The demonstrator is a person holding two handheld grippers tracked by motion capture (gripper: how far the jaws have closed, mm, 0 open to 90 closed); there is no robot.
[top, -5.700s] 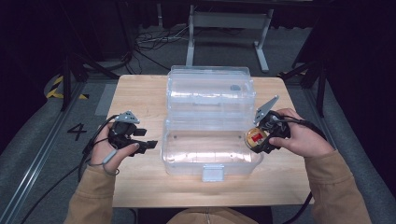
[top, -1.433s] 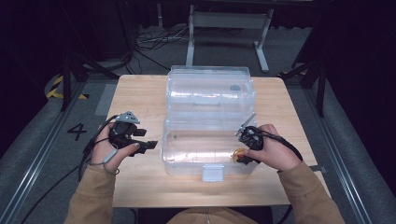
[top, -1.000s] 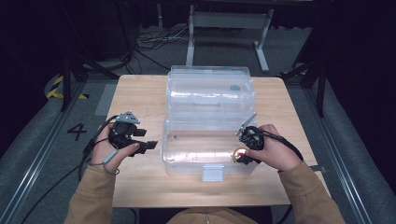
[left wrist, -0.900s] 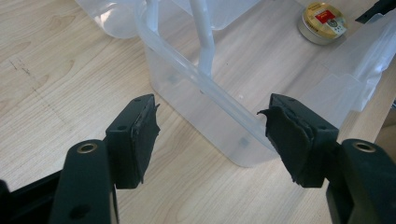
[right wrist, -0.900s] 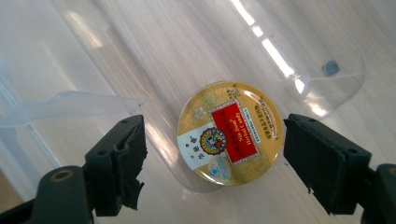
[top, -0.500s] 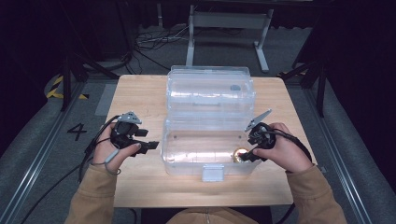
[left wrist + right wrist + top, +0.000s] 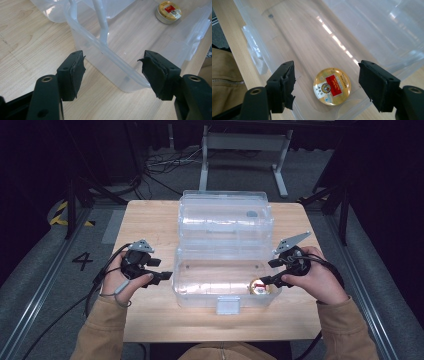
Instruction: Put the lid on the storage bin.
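Observation:
A clear plastic box (image 7: 225,270) stands open on the wooden table, its lid (image 7: 225,217) folded back behind it. A small round gold tin with a red label (image 7: 259,287) (image 7: 332,86) (image 7: 169,12) lies flat on the box floor in the near right corner. My right gripper (image 7: 270,272) (image 7: 327,88) hangs open just above the tin, apart from it. My left gripper (image 7: 162,269) (image 7: 112,72) is open at the box's left wall, with that wall's rim (image 7: 100,47) between its jaws, untouched.
The box has a white latch (image 7: 227,305) on its near wall, close to the table's front edge. Bare table lies left and right of the box. Cables trail off the table from my left gripper. Metal stand legs are on the floor beyond the table.
The right gripper carried the tin from outside the box's right wall into the box, let it go on the floor, then opened and drew back slightly right. The left gripper stayed put.

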